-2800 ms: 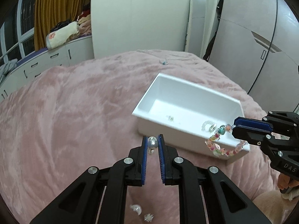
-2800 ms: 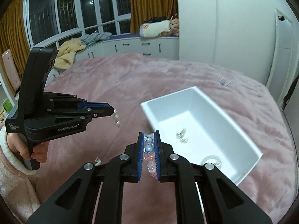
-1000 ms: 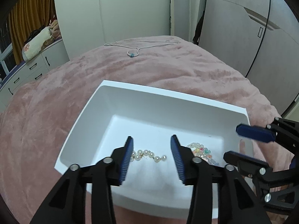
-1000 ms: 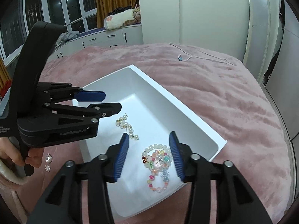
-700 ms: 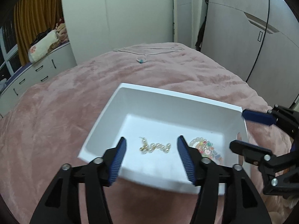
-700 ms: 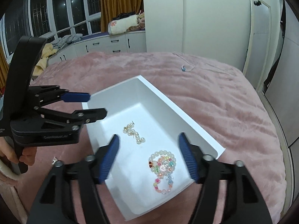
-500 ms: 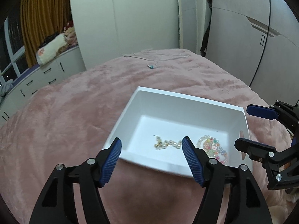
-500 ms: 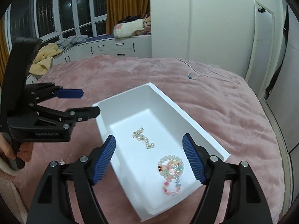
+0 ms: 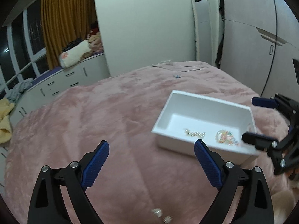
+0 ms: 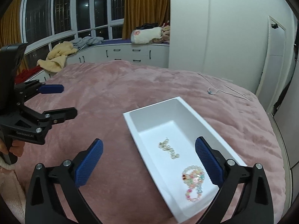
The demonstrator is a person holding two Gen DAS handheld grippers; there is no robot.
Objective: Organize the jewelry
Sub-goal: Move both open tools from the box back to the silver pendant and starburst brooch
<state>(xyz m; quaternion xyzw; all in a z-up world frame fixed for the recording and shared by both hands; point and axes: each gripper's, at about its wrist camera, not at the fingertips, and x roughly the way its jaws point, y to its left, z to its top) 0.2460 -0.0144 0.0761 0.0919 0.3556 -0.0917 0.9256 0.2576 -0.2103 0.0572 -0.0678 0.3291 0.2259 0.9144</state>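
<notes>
Right wrist view: the white box [image 10: 188, 115] lies on the pink bed [image 10: 112, 97], its long axis running from the near right corner away toward the upper left, open side up. Inside, a short pearl strand [image 10: 169, 150] lies along that same axis near the middle, and a coiled bracelet [image 10: 193, 181] of pastel mixed beads sits at the near end. The right gripper [image 10: 149, 162] hangs above the box's near left rim, fingers spread wide with nothing between them. To the left, the left gripper [image 10: 61, 100] is seen side-on, pointing right, jaws likewise wide apart and empty; a hand [image 10: 13, 147] holds its grip.

From the left wrist, the box [image 9: 162, 123] sits to the right of the left gripper [image 9: 151, 156], which is over bare bed [image 9: 93, 115]. The right gripper [image 9: 250, 119] reaches in from the right edge beside the box's far end. Two small silvery pieces [image 9: 161, 215], blurred, lie on the bed low between the left fingers. A thin necklace [image 10: 214, 91] lies well beyond the box.
</notes>
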